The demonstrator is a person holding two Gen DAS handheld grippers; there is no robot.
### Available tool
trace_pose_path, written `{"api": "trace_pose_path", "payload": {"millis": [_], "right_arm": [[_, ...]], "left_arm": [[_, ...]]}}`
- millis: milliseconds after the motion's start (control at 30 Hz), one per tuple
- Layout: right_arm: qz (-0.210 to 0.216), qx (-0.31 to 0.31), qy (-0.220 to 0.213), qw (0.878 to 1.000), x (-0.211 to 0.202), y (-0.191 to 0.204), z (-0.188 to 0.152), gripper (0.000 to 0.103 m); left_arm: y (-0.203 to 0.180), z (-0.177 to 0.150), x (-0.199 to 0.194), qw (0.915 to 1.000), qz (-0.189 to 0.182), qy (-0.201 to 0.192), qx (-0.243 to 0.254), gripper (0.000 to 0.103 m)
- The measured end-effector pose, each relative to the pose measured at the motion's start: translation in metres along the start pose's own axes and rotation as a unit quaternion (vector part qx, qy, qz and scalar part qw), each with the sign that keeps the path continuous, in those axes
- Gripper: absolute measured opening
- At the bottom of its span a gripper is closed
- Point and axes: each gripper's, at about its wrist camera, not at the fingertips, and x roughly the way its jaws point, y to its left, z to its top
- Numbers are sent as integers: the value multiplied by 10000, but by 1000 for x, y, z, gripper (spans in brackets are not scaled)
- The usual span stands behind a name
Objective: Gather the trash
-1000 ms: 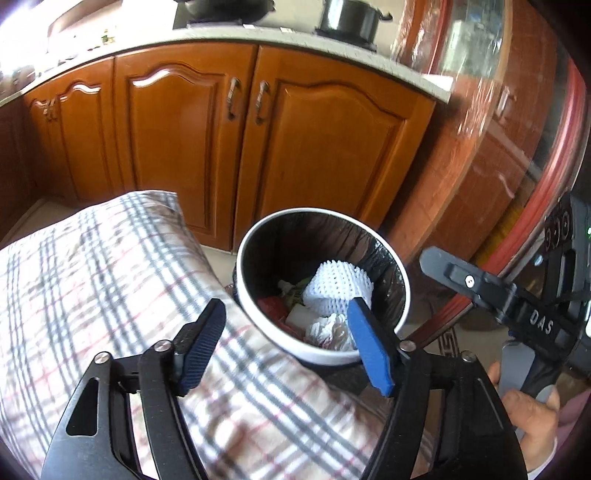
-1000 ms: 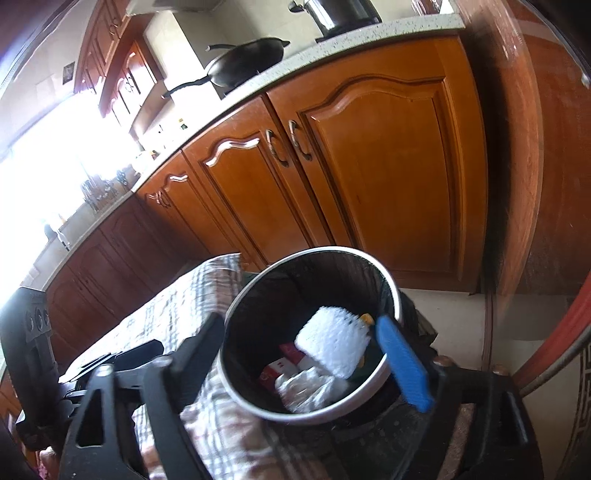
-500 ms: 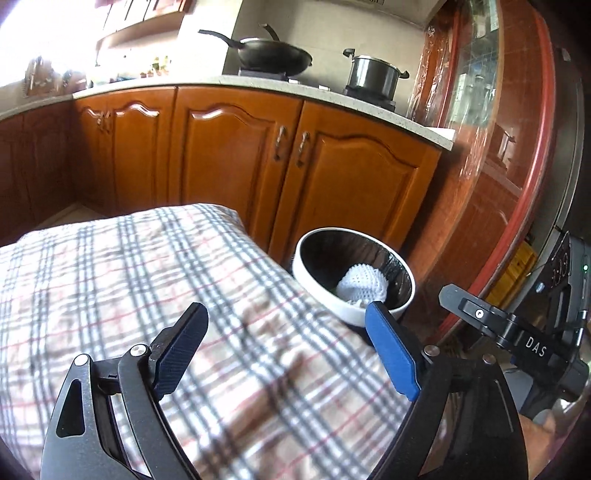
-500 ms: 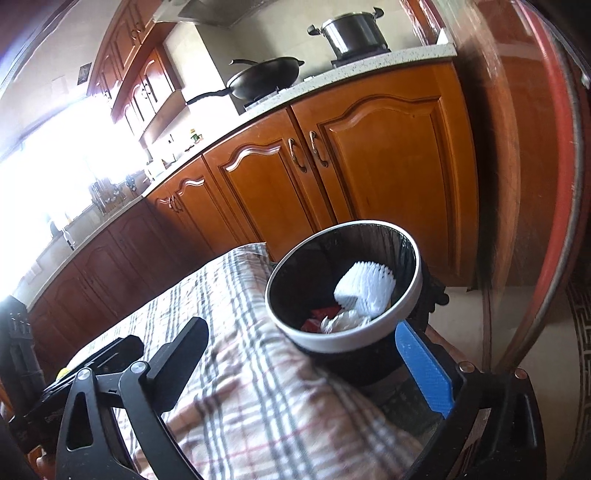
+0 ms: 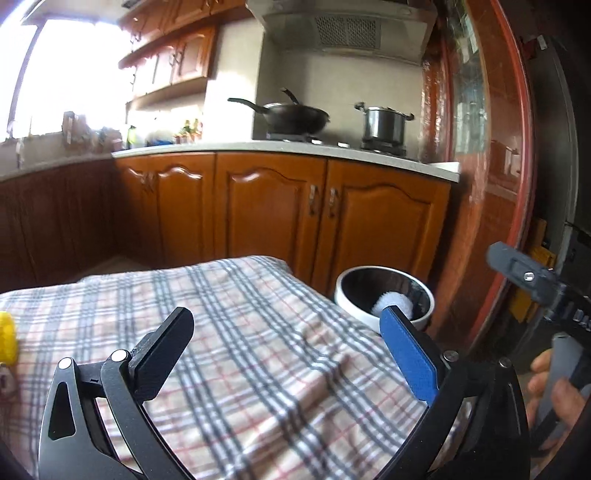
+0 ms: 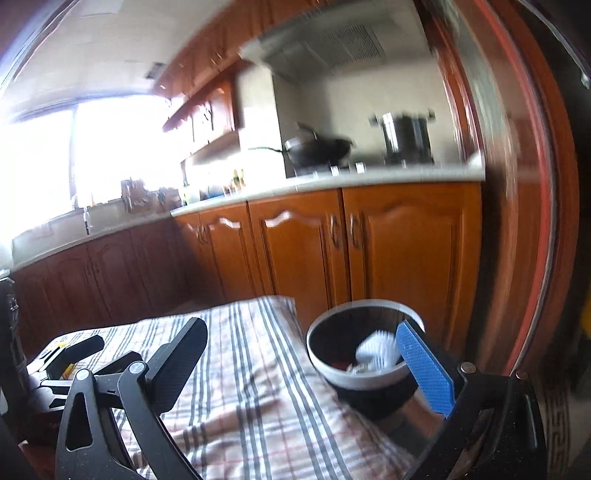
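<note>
Left gripper held above a plaid tablecloth, jaws wide apart, nothing between them. Right gripper likewise spread and empty over the same cloth. Beyond the cloth's far right corner, just beside it and lower, a round trash bin with white rim and black liner, standing in front of the wooden cabinet doors. Inside the bin: a white foam net sleeve on top, with red and pale scraps beneath, seen blurred in the right wrist view. At the cloth's left edge, a yellow object, cut off by the frame. On the countertop behind: a black wok and a steel pot on the stove, range hood overhead, bottles near the bright window. Right hand gripping its handle at the lower right of the left wrist view. No readable writing; lettering on the right gripper's body cut off.
</note>
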Motion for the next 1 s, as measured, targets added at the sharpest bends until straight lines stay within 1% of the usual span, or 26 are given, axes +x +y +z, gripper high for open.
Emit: {"api": "trace_pose_path", "payload": {"millis": [33,100,167,200,267,400,600,1000], "right_arm": [[47,-48,-93,9999,-4,4,-2,103],[44,-54,-126,9999,-4,7,-7,103],[39,4,-57,10000,-1,7,-14,103],[71,67,-1,10000,3,6,-18,103],[77,111,43,9999,5,6,-25,103],[9,145,63,9999,10,4,-38,103],[-47,60,7,10000,8,5,-46,103],[-95,56,-60,9999,1,4,-48,103]], "left_arm": [[3,-3,-2,10000,36,-31,-2,103],[7,-8,-5,10000,68,-21,-26,103],[8,-12,-7,10000,66,-1,-2,103],[8,-15,-7,9998,178,-3,53,103],[7,-21,-11,9996,263,-39,128,103],[5,-28,-10,9990,411,-37,198,103],[1,-35,-9,9979,580,-38,301,103],[1,-34,-12,9980,578,-11,270,103]]}}
